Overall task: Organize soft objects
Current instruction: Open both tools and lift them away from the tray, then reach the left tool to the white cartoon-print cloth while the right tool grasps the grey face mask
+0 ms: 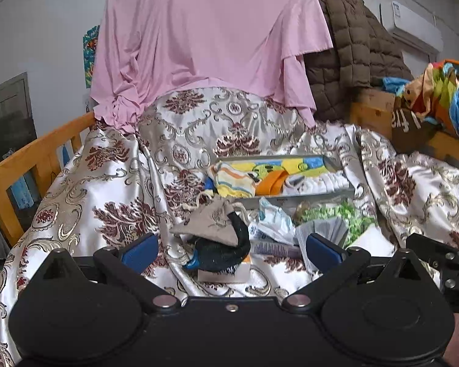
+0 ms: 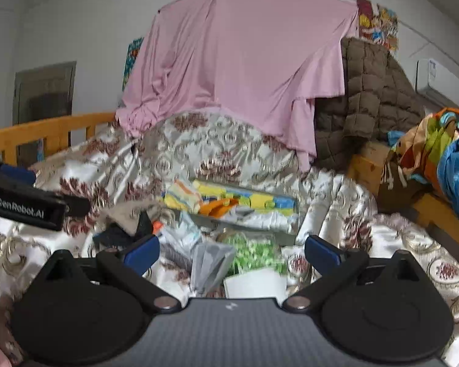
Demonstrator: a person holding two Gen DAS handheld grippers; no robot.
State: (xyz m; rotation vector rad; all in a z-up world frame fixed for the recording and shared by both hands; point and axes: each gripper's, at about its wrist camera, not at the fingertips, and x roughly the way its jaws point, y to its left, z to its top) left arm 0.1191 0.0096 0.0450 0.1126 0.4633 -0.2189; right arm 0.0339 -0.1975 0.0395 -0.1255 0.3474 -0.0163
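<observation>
White walls (image 2: 76,24), wall-mounted air conditioner (image 1: 413,27) (upper right), orange wooden bed rail (image 1: 30,159), grey door (image 2: 42,91) at left, colourful posters (image 2: 378,24) pinned behind, even indoor light.

Bare bedspread (image 1: 107,189) open at left, clutter around tray (image 1: 290,197) ahead, wooden rail (image 1: 30,156) bounding left
</observation>
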